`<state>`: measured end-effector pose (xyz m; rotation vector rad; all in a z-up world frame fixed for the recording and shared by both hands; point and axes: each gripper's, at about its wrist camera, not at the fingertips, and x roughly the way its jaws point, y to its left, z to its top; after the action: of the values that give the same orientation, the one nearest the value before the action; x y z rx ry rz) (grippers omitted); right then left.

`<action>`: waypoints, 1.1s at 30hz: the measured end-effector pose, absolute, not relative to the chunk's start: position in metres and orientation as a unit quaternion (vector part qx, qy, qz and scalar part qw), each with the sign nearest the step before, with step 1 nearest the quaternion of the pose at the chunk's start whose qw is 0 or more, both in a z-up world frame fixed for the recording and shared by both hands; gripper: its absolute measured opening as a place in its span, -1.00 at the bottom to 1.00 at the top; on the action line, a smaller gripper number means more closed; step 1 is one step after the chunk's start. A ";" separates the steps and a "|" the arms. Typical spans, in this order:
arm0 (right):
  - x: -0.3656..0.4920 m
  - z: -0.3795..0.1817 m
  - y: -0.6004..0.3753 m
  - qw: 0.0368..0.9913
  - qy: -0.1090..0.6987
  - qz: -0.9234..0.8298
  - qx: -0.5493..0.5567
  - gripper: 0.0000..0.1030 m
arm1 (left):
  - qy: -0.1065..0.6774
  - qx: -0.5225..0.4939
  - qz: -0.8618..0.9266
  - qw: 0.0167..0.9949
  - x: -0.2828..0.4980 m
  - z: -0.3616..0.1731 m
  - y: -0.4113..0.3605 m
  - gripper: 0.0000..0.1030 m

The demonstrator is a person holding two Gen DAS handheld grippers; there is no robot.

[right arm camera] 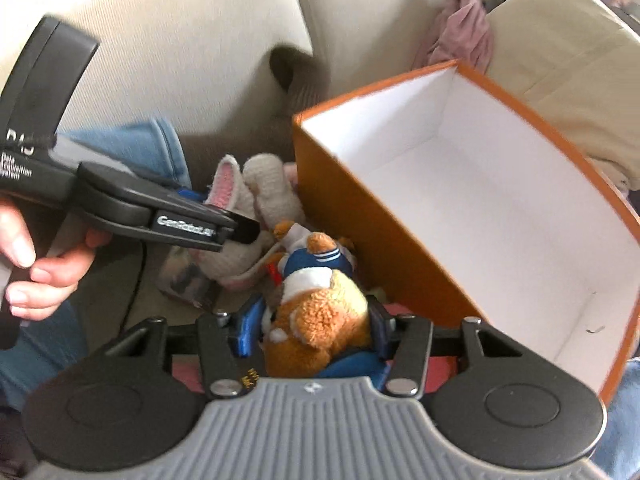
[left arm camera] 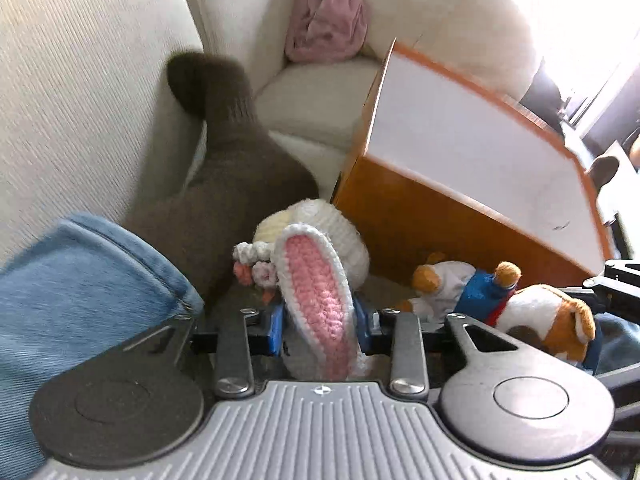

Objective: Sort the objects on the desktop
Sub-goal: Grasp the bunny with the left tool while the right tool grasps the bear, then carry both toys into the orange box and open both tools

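Observation:
My left gripper (left arm camera: 320, 320) is shut on the pink-lined ear of a white crocheted bunny (left arm camera: 316, 288), which also shows in the right wrist view (right arm camera: 256, 196) beside the left gripper's body (right arm camera: 172, 220). My right gripper (right arm camera: 316, 328) is shut on an orange and white plush dog in blue clothes (right arm camera: 316, 308); it also shows in the left wrist view (left arm camera: 520, 308). An open orange box with a white inside (right arm camera: 480, 216) stands just right of both toys, tilted in the left wrist view (left arm camera: 460, 140).
A cream sofa (left arm camera: 80, 80) surrounds everything. A brown sock (left arm camera: 228, 144) and a pink cloth (left arm camera: 328, 20) lie on it. Blue jeans (left arm camera: 80, 288) sit at the left. A person's hand (right arm camera: 36, 264) holds the left gripper.

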<state>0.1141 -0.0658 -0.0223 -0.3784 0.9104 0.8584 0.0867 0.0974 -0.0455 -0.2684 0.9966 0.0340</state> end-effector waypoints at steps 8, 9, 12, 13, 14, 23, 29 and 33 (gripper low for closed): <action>0.111 0.035 -0.101 0.831 0.378 0.400 -0.084 0.06 | 0.399 -0.119 -0.017 0.909 0.057 0.028 0.094 -0.33; 0.112 0.041 -0.101 0.840 0.366 0.393 -0.080 0.06 | 0.388 -0.111 -0.023 0.915 0.056 0.037 0.091 -0.33; 0.126 0.049 -0.109 0.864 0.349 0.358 -0.062 0.06 | 0.365 -0.071 -0.042 0.927 0.063 0.062 0.069 -0.34; 0.134 0.049 -0.113 0.869 0.352 0.343 -0.053 0.06 | 0.361 -0.057 -0.046 0.930 0.071 0.064 0.062 -0.34; 0.142 0.050 -0.119 0.873 0.357 0.329 -0.042 0.06 | 0.359 -0.045 -0.050 0.931 0.078 0.069 0.057 -0.34; 0.239 -0.012 -0.129 0.856 0.443 0.243 0.103 0.06 | 0.371 0.085 -0.102 0.919 0.172 0.046 -0.003 -0.34; 0.290 -0.046 -0.129 0.849 0.470 0.199 0.135 0.06 | 0.402 0.162 -0.119 0.893 0.217 -0.017 -0.021 -0.34; 0.313 -0.071 -0.116 0.846 0.488 0.181 0.118 0.07 | 0.429 0.182 -0.107 0.879 0.231 -0.044 -0.017 -0.34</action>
<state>0.3133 -0.1158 -0.0706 0.2489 1.0287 0.3817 0.2308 -0.0170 -0.0442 0.3792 0.8939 -0.2223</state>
